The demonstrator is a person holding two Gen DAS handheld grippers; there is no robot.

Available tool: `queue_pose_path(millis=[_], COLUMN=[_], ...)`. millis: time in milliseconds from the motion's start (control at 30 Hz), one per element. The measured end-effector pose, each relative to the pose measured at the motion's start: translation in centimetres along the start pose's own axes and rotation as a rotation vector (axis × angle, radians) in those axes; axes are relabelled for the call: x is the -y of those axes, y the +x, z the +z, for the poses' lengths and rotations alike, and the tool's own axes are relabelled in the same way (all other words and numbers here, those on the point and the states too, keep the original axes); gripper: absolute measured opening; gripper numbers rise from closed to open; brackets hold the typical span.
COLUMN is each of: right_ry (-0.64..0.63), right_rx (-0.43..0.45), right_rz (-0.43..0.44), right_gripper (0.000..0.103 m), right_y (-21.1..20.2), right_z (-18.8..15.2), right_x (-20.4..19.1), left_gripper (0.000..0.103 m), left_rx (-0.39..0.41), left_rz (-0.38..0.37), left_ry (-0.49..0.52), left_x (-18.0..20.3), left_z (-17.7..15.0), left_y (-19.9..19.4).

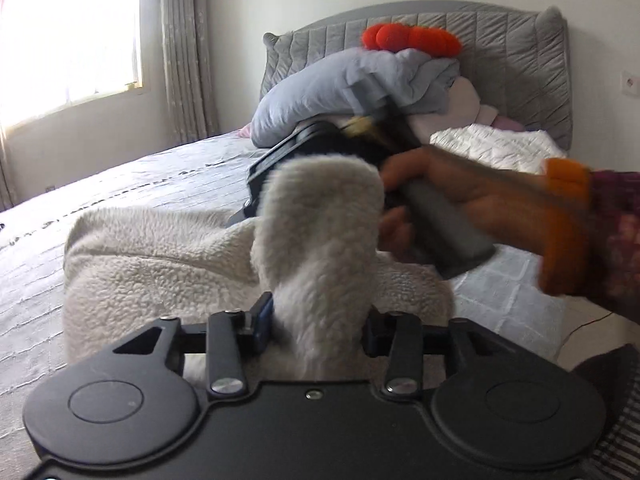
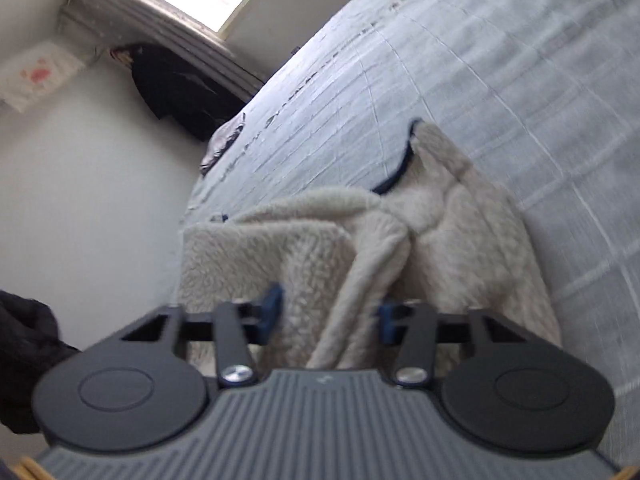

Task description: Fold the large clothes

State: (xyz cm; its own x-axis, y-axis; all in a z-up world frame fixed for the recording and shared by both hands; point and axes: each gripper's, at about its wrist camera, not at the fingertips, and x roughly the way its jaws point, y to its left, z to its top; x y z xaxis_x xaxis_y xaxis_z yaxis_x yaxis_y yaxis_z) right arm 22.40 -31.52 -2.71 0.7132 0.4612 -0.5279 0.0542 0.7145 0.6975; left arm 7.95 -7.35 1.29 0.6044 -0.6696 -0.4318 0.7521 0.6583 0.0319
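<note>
While the fleece lies bunched on the bed in the lower middle of the left wrist view, a thick fold of it stands up between the blue pads of the left gripper, which clamps it. Both pads touch the pile. In the same view the right gripper sits at centre, tilted, held by a hand with an orange cuff coming in from the right edge; the fleece fold hides its fingertips there.

In the right wrist view the right gripper has a ridge of the fleece running between its two pads, filling the gap on the right side; whether the left pad presses on it I cannot tell, as the frame is blurred. A dark trim edges the fleece near the frame's centre.

No container shows. Counted: one fleece, two grippers, one hand, one bed. At the upper middle of the left wrist view one heap of bedding rests against the grey headboard, with an orange plush on top. One window glows at upper left.
</note>
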Motion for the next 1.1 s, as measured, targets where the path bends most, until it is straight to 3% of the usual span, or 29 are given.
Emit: queue_pose_path(millis=[100, 167, 233, 300, 367, 433, 533, 600, 733, 833, 900, 967, 1033, 1100], right_ry=[-0.221, -0.314, -0.389, -0.436, -0.461, -0.461, -0.395, -0.357, -0.384, -0.343, -0.307, -0.276, -0.269, -0.302], right_rx=[0.084, 0.131, 0.169, 0.199, 0.225, 0.233, 0.203, 0.152, 0.151, 0.142, 0.142, 0.102, 0.014, -0.056], right_rz=[-0.102, -0.106, -0.081, -0.074, -0.088, -0.109, -0.156, -0.207, -0.459, -0.418, -0.359, -0.315, -0.366, -0.473], right_gripper=[0.024, 0.024, 0.024, 0.023, 0.023, 0.023, 0.025, 0.039, 0.046, 0.049, 0.076, 0.09, 0.09, 0.079], right_y=[-0.5, -2.2, -3.8, -5.5, -6.7, -7.4, -7.1, -6.3, -5.3, -6.1, -6.3, -5.2, -2.9, -0.2], right_z=[0.1, 0.1, 0.6, 1.4, 2.0, 2.8, 3.7, 3.8, 3.8, 4.5, 4.9, 5.2, 5.2, 4.5], right_x=[-4.1, -5.9, -7.4, -8.2, -8.1, -7.3, -5.1, -3.1, -0.1, 0.7, 0.5, 0.1, -0.1, -0.4], left_gripper=[0.043, 0.044, 0.051, 0.051, 0.051, 0.051, 0.053, 0.05, 0.049, 0.049, 0.049, 0.049, 0.049, 0.049], left_rx=[0.03, 0.052, 0.076, 0.097, 0.097, 0.047, -0.002, -0.025, -0.021, -0.014, -0.012, -0.014, -0.017, -0.019], left_rz=[-0.069, -0.077, -0.042, 0.016, 0.066, 0.116, 0.096, 0.067, 0.077, 0.097, 0.096, 0.097, 0.094, 0.088], left_ry=[-0.072, -0.108, -0.117, -0.122, -0.155, -0.181, -0.263, -0.286, -0.203, -0.175, -0.174, -0.177, -0.177, -0.191], left_x=[-2.3, -3.7, -5.0, -6.5, -8.1, -9.6, -10.8, -10.3, -8.1, -7.6, -8.0, -8.5, -8.7, -8.8], left_z=[0.6, 1.2, 1.6, 1.6, 1.6, 1.5, 1.1, 1.0, 0.5, 0.6, 0.4, 0.2, 0.2, 0.6], left_y=[-2.8, -4.7, -6.1, -6.9, -6.2, -4.0, -0.7, 1.0, 2.7, 2.8, 2.7, 2.6, 2.6, 2.8])
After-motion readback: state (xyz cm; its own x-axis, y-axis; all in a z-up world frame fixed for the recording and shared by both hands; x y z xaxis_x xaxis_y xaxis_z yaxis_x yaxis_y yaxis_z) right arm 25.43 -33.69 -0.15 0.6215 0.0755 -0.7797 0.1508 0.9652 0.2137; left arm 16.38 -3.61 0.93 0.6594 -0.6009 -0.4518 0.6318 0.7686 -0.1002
